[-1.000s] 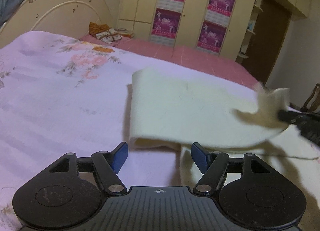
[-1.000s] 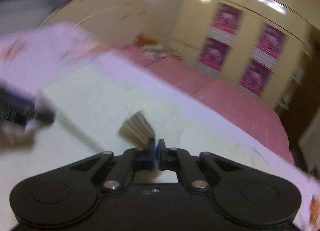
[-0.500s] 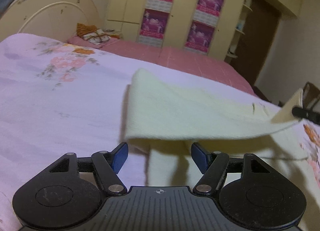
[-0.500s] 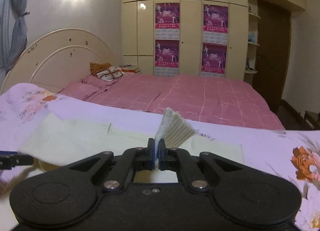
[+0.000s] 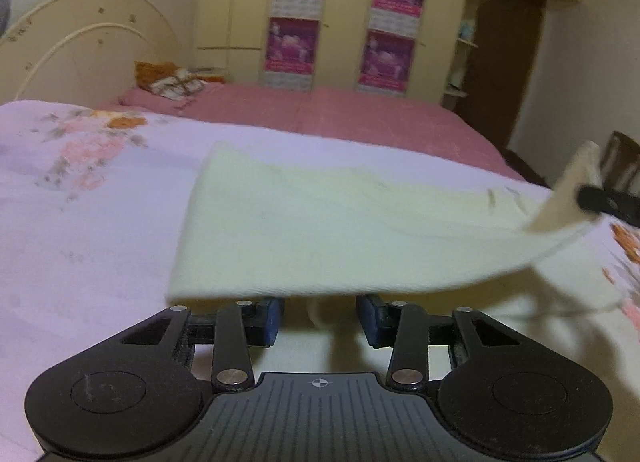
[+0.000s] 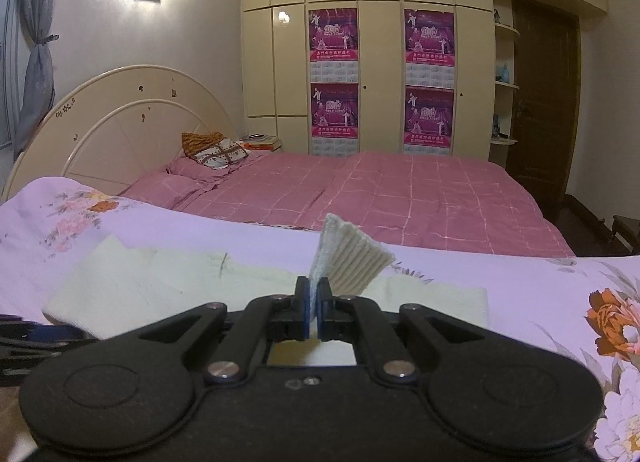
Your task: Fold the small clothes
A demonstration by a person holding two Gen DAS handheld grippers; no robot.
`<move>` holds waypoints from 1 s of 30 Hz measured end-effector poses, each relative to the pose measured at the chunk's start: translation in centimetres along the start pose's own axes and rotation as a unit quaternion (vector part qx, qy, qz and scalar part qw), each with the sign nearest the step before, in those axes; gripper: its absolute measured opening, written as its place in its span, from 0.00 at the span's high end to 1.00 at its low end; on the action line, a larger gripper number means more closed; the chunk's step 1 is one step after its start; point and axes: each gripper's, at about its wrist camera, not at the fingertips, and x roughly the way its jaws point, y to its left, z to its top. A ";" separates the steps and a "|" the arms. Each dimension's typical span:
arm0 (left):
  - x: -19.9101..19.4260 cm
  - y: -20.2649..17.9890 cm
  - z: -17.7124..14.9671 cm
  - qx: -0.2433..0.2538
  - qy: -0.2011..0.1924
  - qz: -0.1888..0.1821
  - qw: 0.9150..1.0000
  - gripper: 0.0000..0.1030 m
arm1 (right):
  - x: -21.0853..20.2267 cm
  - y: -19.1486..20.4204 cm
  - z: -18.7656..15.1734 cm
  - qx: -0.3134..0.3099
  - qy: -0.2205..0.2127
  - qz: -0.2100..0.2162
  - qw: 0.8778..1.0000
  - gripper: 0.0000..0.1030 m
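Observation:
A cream knit garment [image 5: 320, 229] lies on the lilac floral bedspread [image 5: 88, 221]. My right gripper [image 6: 314, 302] is shut on its ribbed cuff [image 6: 352, 258], which fans up above the jaws. In the left wrist view the right gripper [image 5: 600, 197] holds that cuff up at the far right, so the cloth hangs as a raised sheet. My left gripper [image 5: 320, 318] is open with its blue pads [image 5: 272, 318] under the near edge of the raised cloth, around a lower fold. The garment's body [image 6: 132, 286] lies flat to the left in the right wrist view.
A pink checked bed [image 6: 400, 197] with pillows [image 6: 216, 149] lies beyond the bedspread. A cream headboard [image 6: 120, 121] stands at the left. Wardrobe doors with purple posters [image 6: 332, 73] line the back wall. A dark door [image 6: 544, 101] is at the right.
My right gripper has carried the cuff rightward and up, stretching the cloth out. My left gripper has moved forward under the cloth's near edge and its jaws have narrowed a little.

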 end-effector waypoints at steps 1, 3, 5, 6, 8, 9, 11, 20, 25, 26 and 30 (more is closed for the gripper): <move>-0.2 0.5 0.2 -0.010 -0.011 0.025 1.000 0.79 | 0.0 0.0 0.0 0.000 0.001 -0.001 1.000 0.96; -0.3 2.2 0.1 -0.051 -0.004 0.049 0.998 0.80 | -0.1 -0.1 0.0 0.005 -0.001 -0.003 1.000 0.96; 0.0 3.2 -0.6 -0.072 0.011 0.048 0.996 0.80 | -0.9 -1.5 -0.2 0.013 -0.002 -0.007 1.000 0.96; -0.1 3.3 -0.9 -0.070 0.008 0.045 0.997 0.80 | -1.0 -1.8 -0.4 0.019 0.000 -0.009 1.000 0.96; -0.3 3.2 -0.9 -0.065 0.008 0.044 0.997 0.80 | -1.0 -2.2 -0.8 0.032 0.007 -0.009 0.999 0.96; -0.5 3.3 -0.9 -0.069 0.008 0.042 0.997 0.80 | -1.0 -2.4 -0.9 0.036 0.010 -0.010 0.999 0.96; -0.8 3.6 -1.2 -0.071 0.010 0.040 0.997 0.80 | -0.9 -2.4 -1.5 0.041 0.017 -0.012 0.999 0.96; -1.0 3.7 -0.7 -0.068 0.050 0.034 0.996 0.80 | -1.2 -3.7 -1.6 0.074 0.024 -0.006 0.997 0.95; -0.9 3.9 -0.8 -0.066 0.064 0.030 0.995 0.80 | -1.4 -5.2 -2.2 0.091 0.024 -0.013 0.995 0.96; -0.8 4.0 -0.7 -0.067 0.066 0.030 0.995 0.80 | -1.3 -5.5 -2.4 0.097 0.028 -0.014 0.995 0.96; -1.1 4.5 -0.4 -0.080 0.071 0.034 0.994 0.80 | -0.4 -6.7 -3.6 0.129 0.049 -0.013 0.990 0.95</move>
